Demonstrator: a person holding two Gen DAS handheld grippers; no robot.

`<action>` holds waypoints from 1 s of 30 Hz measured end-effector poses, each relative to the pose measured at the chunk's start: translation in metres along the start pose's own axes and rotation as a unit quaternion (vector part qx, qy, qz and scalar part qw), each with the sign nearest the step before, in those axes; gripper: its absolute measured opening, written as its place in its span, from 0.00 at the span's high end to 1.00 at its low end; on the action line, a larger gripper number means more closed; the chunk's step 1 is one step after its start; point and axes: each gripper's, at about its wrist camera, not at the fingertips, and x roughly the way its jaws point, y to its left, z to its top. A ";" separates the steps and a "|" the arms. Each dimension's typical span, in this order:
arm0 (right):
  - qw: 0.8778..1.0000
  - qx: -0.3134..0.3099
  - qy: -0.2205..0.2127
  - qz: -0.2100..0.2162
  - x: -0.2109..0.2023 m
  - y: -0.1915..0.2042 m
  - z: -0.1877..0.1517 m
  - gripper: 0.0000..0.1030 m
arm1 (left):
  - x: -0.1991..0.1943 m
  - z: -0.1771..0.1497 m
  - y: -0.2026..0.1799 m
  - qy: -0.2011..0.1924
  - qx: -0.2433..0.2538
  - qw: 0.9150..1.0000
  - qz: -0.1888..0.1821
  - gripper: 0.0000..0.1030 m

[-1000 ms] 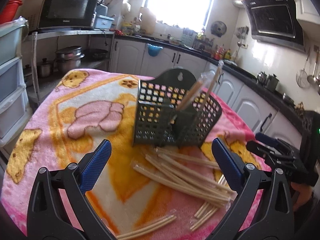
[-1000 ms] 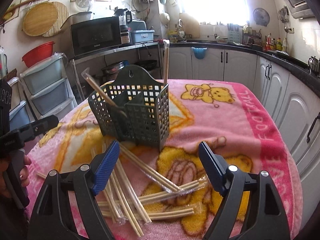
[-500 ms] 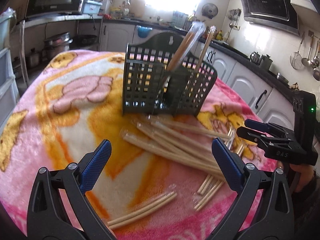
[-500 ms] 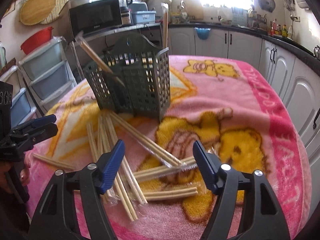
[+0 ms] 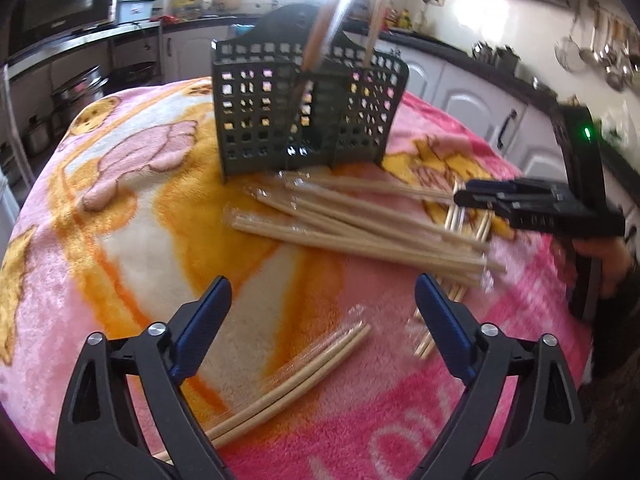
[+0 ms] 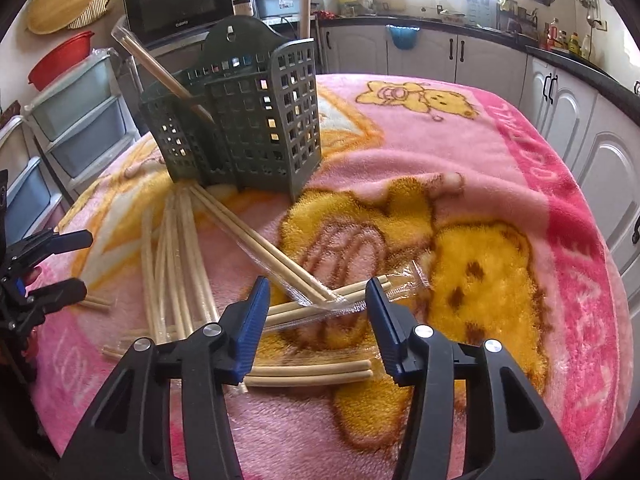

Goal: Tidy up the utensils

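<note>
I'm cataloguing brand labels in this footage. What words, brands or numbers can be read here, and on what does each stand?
"Galanz": the microwave, on its front, small and barely legible.
Large pale letters along the blanket's pink border: cut off and distorted, not readable as a word.
Pale lettering on the blanket's near edge in the left wrist view: blurred, unreadable.
Bottles on the counter: labels too small.

A dark green lattice holder (image 6: 248,128) stands on a pink blanket (image 6: 460,184) patterned with yellow cartoon bears.

"Galanz" on the black microwave (image 6: 180,2)
</note>
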 end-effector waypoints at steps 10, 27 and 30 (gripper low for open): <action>1.000 0.012 0.012 0.012 0.007 -0.007 0.000 0.79 | 0.012 -0.004 -0.010 0.030 0.037 0.998 -0.038 0.41; 0.999 0.027 -0.002 0.022 -0.008 -0.014 -0.004 0.98 | 0.034 -0.001 -0.018 0.072 0.074 0.994 -0.035 0.89; 0.999 0.037 -0.009 0.027 -0.014 -0.016 -0.005 0.99 | 0.032 0.000 -0.011 0.069 0.052 0.995 -0.042 0.91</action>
